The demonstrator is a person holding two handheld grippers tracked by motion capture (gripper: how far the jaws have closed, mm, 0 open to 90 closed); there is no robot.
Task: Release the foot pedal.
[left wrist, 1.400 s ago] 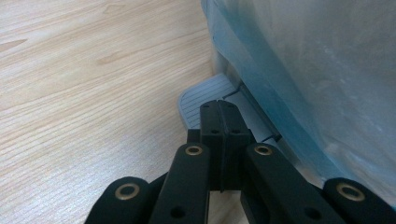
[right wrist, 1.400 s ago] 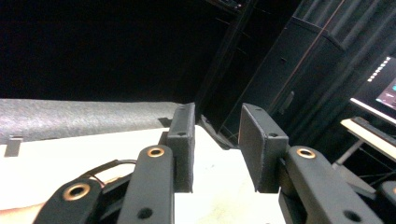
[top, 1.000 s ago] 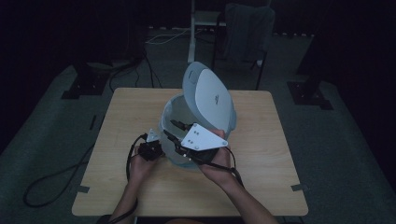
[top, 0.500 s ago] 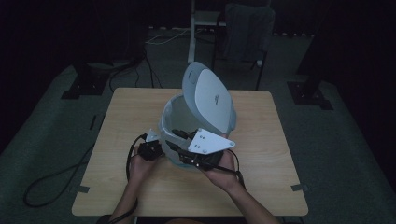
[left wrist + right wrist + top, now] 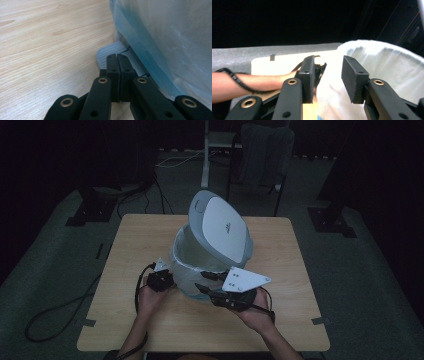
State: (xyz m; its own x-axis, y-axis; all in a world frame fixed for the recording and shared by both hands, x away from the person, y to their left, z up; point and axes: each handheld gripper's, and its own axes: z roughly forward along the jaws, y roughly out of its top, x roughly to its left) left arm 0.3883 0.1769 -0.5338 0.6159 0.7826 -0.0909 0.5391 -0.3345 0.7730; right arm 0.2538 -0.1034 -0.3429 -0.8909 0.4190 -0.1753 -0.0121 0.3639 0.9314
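Bin [image 5: 200,270] (lid up) sits between left tongs [image 5: 117,58], pressed together on its pedal [image 5: 110,53], and parted right tongs [image 5: 328,75].

I saw a light wooden surface [image 5: 145,237] with rounded corners standing on a grey carpeted floor [image 5: 45,265]. Small dark tape patches sat at its near left edge [image 5: 89,322] and near right edge [image 5: 320,321]. Behind its far side stood a dark chair with a grey garment draped over it [image 5: 262,155], just beside a white upright post [image 5: 205,155]. A black cable [image 5: 55,312] looped across the floor at the left. Two black stand bases rested on the floor, one at the far left [image 5: 87,212] and one at the far right [image 5: 330,217].
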